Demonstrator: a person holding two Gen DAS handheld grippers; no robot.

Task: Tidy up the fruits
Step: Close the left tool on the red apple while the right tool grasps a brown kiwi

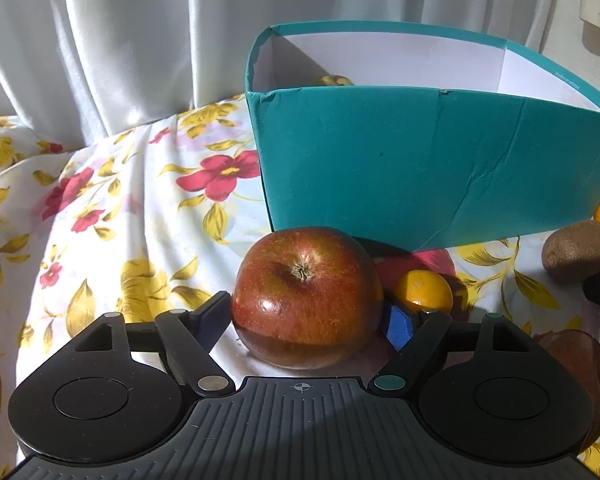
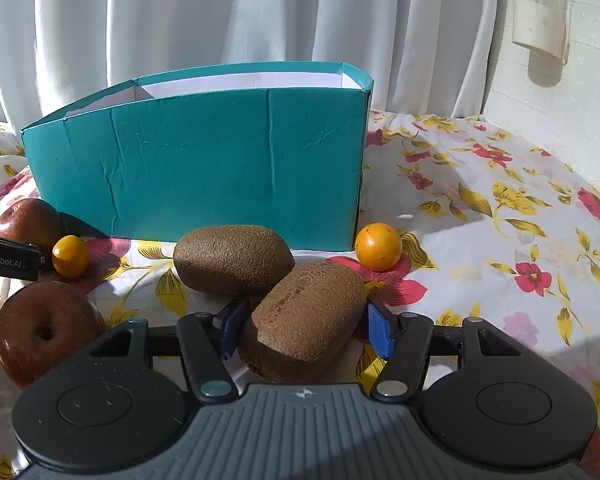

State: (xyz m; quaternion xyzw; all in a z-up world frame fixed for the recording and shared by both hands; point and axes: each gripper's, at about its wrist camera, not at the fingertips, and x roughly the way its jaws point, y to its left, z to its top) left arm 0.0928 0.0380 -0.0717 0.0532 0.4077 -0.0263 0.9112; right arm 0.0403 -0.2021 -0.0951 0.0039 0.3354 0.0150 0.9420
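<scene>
Left gripper (image 1: pixel 306 314) clamps red apple (image 1: pixel 306 296); box (image 1: pixel 420 168) interior visible only here. Right gripper (image 2: pixel 304 328) pinches kiwi (image 2: pixel 304 324); second kiwi (image 2: pixel 232 258) fully visible only there.

The worktop is covered by a white cotton cloth printed with red flowers and yellow leaves (image 2: pixel 480 208), which lies in soft rumples and is lit by strong sunlight with hard shadows. Behind it, long pale grey-white curtains (image 1: pixel 132 40) are hung in deep vertical folds. To the right, a white textured wall (image 2: pixel 588 92) is seen, on which a cream fitting, possibly a pipe bracket (image 2: pixel 542 28), is mounted.
</scene>
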